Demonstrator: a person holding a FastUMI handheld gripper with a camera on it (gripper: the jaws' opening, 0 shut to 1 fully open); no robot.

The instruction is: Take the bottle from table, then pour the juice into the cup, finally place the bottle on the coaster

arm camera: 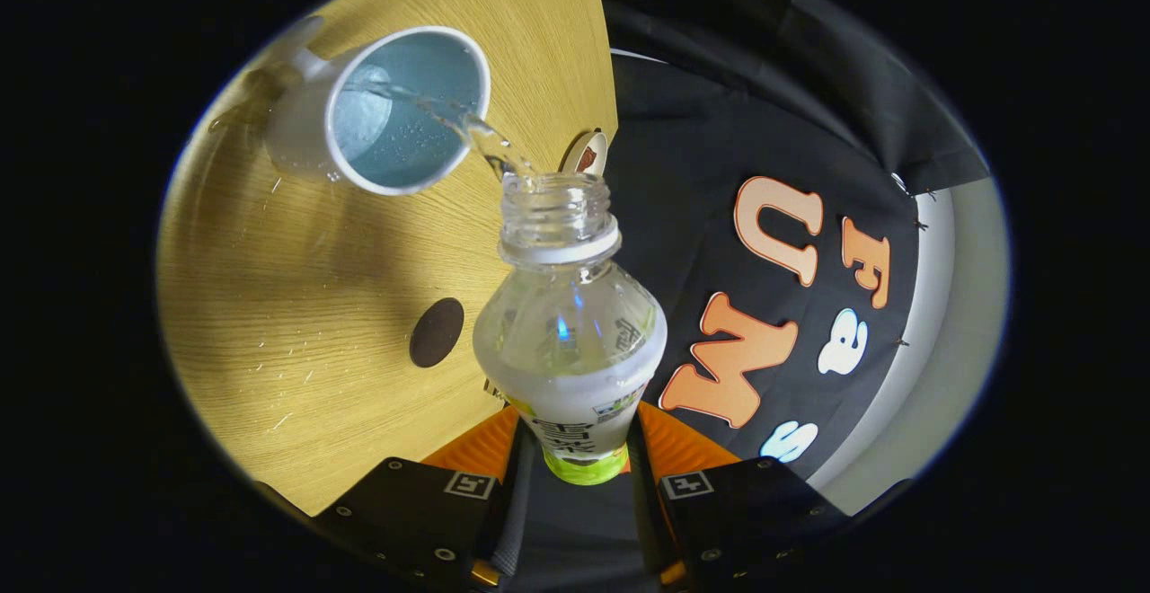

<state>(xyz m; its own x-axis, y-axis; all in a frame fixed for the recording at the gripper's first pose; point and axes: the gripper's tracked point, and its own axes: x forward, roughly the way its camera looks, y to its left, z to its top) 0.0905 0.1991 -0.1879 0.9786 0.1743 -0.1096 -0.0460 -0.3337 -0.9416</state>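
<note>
Clear bottle (569,332) (uncapped) clamped between the tongs (575,458)

Gripper (575,449) rolled hard sideways above the table, both fingers (526,458) clamped on the bottle (570,341).

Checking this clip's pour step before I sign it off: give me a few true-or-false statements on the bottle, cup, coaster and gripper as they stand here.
1. The gripper is shut on the bottle. True.
2. The bottle still has its cap on. False: its neck is open and uncapped.
3. Liquid is streaming from the bottle's mouth into the cup. True.
4. The cup is lying tipped over on the table. False: it stands upright on the table.
5. The bottle rests on the dark round coaster. False: the coaster lies bare on the table, beside the held bottle.
</note>
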